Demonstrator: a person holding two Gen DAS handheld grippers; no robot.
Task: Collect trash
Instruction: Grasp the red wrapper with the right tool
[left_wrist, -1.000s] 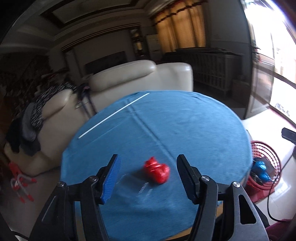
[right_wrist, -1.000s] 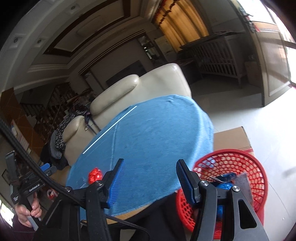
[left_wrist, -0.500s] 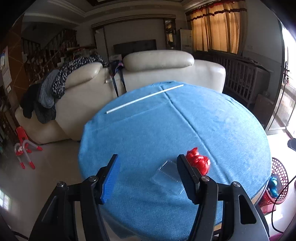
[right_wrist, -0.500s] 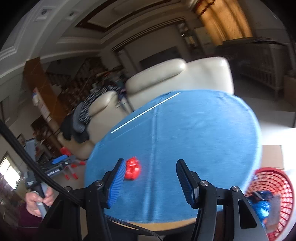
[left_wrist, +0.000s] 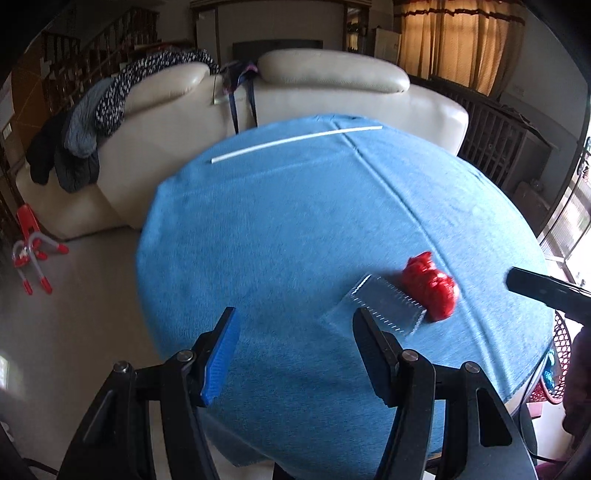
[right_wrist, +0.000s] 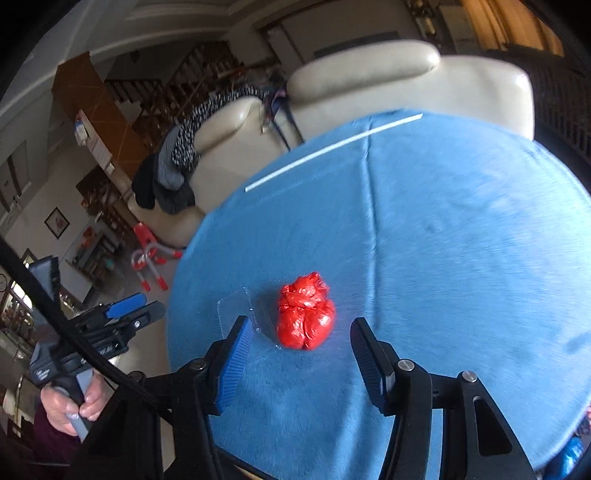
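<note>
A crumpled red plastic wad (right_wrist: 306, 314) lies on the round table's blue cloth (right_wrist: 443, 240), with a clear plastic tray (right_wrist: 236, 308) touching its left side. My right gripper (right_wrist: 301, 345) hangs just short of the wad; its jaws are closing with nothing between the pads. In the left wrist view the red wad (left_wrist: 430, 284) and the clear tray (left_wrist: 384, 306) sit to the right of my left gripper (left_wrist: 295, 332), which stands open and empty over the blue cloth (left_wrist: 277, 221). A long white straw (left_wrist: 295, 142) lies near the table's far edge.
A red mesh basket (left_wrist: 554, 365) with blue trash stands on the floor at the table's right edge. A cream sofa (left_wrist: 332, 96) draped with clothes sits behind the table. A red-and-white toy (left_wrist: 31, 251) lies on the floor at left. A hand (right_wrist: 70, 406) holds the left gripper's handle.
Both grippers swung left across the table. The right one left the red basket and now faces the red wad up close. In the left view the wad shifted from between the fingers to the right.
</note>
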